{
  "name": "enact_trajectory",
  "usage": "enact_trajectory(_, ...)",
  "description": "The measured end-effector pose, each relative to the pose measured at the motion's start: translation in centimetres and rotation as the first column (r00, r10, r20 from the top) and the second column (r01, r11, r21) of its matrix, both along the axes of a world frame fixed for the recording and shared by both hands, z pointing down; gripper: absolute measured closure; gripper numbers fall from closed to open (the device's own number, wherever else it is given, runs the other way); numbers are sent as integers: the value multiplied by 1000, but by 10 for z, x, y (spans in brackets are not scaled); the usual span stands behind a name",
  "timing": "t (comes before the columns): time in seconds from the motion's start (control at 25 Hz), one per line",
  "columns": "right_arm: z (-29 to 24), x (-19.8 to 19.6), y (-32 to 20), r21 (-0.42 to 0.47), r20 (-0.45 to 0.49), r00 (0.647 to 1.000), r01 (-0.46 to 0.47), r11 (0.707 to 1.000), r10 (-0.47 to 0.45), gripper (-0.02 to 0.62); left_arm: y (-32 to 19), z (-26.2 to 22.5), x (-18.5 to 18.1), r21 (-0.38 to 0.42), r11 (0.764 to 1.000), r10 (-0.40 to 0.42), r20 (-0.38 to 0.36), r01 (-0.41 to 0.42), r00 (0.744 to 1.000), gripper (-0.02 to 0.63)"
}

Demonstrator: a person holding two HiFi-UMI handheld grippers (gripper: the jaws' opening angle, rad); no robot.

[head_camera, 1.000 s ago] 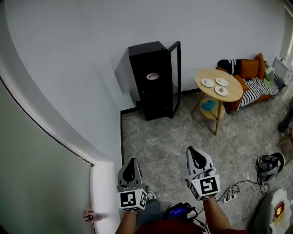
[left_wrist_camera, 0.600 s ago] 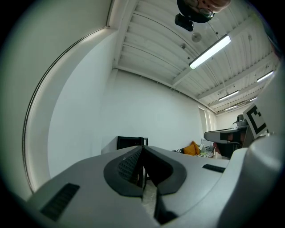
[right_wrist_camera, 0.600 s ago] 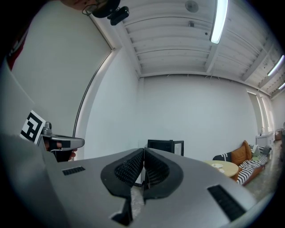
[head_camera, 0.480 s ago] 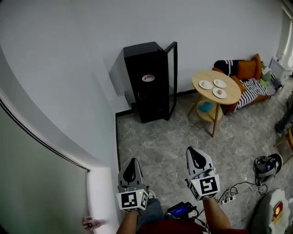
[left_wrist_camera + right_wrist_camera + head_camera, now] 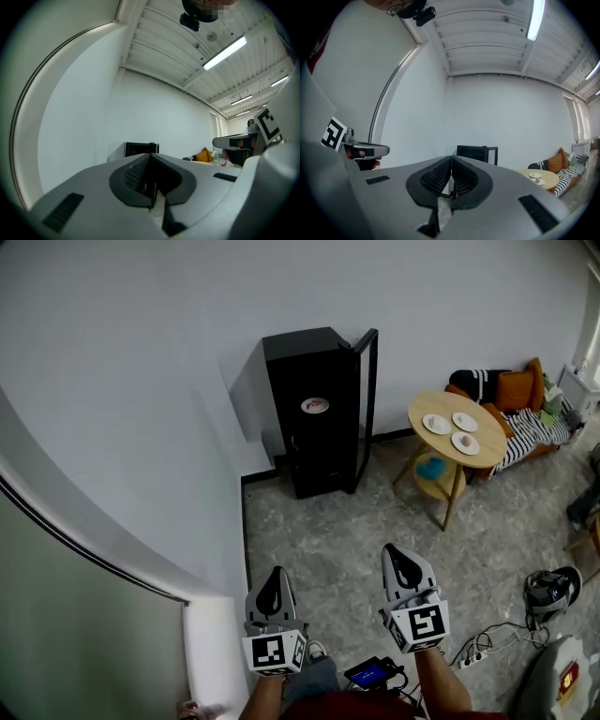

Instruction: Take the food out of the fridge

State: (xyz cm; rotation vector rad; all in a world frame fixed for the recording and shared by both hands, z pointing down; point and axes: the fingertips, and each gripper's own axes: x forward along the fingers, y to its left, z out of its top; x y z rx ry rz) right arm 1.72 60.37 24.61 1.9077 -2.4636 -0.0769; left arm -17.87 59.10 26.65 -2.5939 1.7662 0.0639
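Observation:
A black fridge (image 5: pixel 314 413) stands against the far wall with its glass door (image 5: pixel 368 399) swung open. Something small and pale, maybe a plate of food (image 5: pixel 315 406), shows on a shelf inside. My left gripper (image 5: pixel 273 576) and right gripper (image 5: pixel 401 554) are held side by side low in the head view. Both point level toward the fridge from well across the floor, both shut with nothing between the jaws. The fridge (image 5: pixel 140 148) shows small beyond the left gripper (image 5: pixel 151 157), and likewise the fridge (image 5: pixel 477 152) beyond the right gripper (image 5: pixel 451 159).
A round wooden table (image 5: pixel 457 432) with three small plates stands right of the fridge, a sofa (image 5: pixel 511 395) with orange cushions behind it. Cables and a power strip (image 5: pixel 473 652) and a dark bag (image 5: pixel 548 585) lie on the floor at right. A white wall (image 5: pixel 141 381) runs along my left.
The floor items and wall corner have slid down the head view as I move forward toward the fridge. Both grippers keep their place side by side and stay shut.

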Motion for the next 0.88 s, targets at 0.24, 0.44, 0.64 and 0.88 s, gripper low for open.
enact_trajectory(0.24, -5, -18, -46, -10, -8, 1000, -12, 1000, 12, 572, -47, -11, -18, -2, 1000, 13, -7, -13, 1000, 592)
enact_trajectory(0.44, -8, -38, -77, -9, -20, 999, -27, 1000, 27, 572, -79, -12, -39, 0, 1000, 29, -7, -29, 1000, 592)
enact_trajectory(0.64, -17, -56, -104, -13, -13, 999, -44, 999, 44, 572, -108, -14, -59, -3, 999, 42, -11, -42, 999, 593)
enact_trajectory(0.88, -13, -68, -121, -8, -31, 998, -64, 998, 63, 572, -127, -16, -74, 3, 998, 60, -17, -60, 998, 592)
